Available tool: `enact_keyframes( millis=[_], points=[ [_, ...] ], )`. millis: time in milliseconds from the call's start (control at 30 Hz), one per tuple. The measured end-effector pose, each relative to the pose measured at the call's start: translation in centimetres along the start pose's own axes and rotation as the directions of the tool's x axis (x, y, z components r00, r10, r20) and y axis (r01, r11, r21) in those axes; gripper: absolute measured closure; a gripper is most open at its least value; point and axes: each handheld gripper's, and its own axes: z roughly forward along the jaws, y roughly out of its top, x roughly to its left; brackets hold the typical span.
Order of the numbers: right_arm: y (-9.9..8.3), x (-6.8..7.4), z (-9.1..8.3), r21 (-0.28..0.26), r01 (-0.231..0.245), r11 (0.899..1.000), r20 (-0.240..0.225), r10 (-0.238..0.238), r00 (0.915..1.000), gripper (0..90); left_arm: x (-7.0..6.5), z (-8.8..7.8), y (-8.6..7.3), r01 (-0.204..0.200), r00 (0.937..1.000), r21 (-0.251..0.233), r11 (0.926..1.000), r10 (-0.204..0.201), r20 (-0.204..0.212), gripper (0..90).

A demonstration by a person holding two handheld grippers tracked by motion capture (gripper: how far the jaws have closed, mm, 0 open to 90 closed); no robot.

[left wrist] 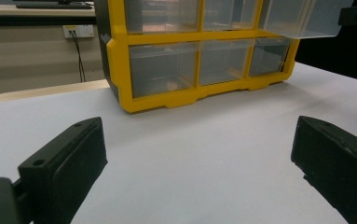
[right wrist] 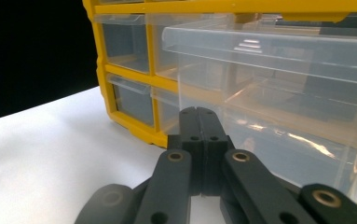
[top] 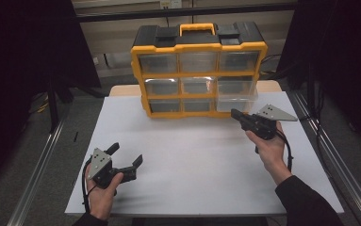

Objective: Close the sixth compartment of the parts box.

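- High view is showing a yellow and black drawer organizer standing upright at the upper centre of the frame, on the far part of the white bench.
- Its clear drawers are sitting in three rows of three, and the middle-right drawer is sticking out toward the person.
- The left gripper is resting low at the lower left of the frame, held in the left hand, its fingers spread wide apart with nothing between them.
- Left gripper view is showing those two black fingers at the bottom corners, bare bench between them, and the organizer across the top.
- The right gripper is sitting at the right of centre, held by the right hand, its tip just beside the pulled-out drawer.
- Right gripper view is showing its fingers pressed together, empty, right up against the clear drawer front; whether they are touching it I cannot tell.
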Motion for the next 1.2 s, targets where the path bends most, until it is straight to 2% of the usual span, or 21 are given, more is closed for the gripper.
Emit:
enact_keyframes(
  millis=[500,533,767,1133,1200],
  points=[
    [0.4,-0.8,1.2,-0.01,-0.005,1.0,0.027,0.005,0.9996,90.0,0.1,0.0,0.0,0.003,1.0,0.0,1.0,-0.003,-0.003,3.2],
    [0.4,-0.7,1.3,-0.009,-0.012,1.0,0.03,0.012,0.9995,90.0,0.1,-0.1,0.0,-0.008,1.0,0.0,1.0,0.008,0.001,3.2],
    [0.4,-1.3,1.3,-0.014,-0.012,1.0,0.045,0.013,0.9989,90.0,0.1,0.0,0.0,-0.004,1.0,-0.003,1.0,0.004,0.006,3.2],
    [0.6,-1.2,1.2,-0.022,-0.006,1.0,0.055,0.007,0.9984,90.0,0.1,-0.1,0.0,0.0,1.0,-0.011,0.9999,0.0,0.005,3.2],
    [0.5,-1.1,1.3,-0.024,-0.002,1.0,0.054,0.004,0.9985,90.0,0.2,-0.1,0.0,-0.01,0.9999,-0.004,0.9999,0.01,-0.004,3.3]
  ],
)
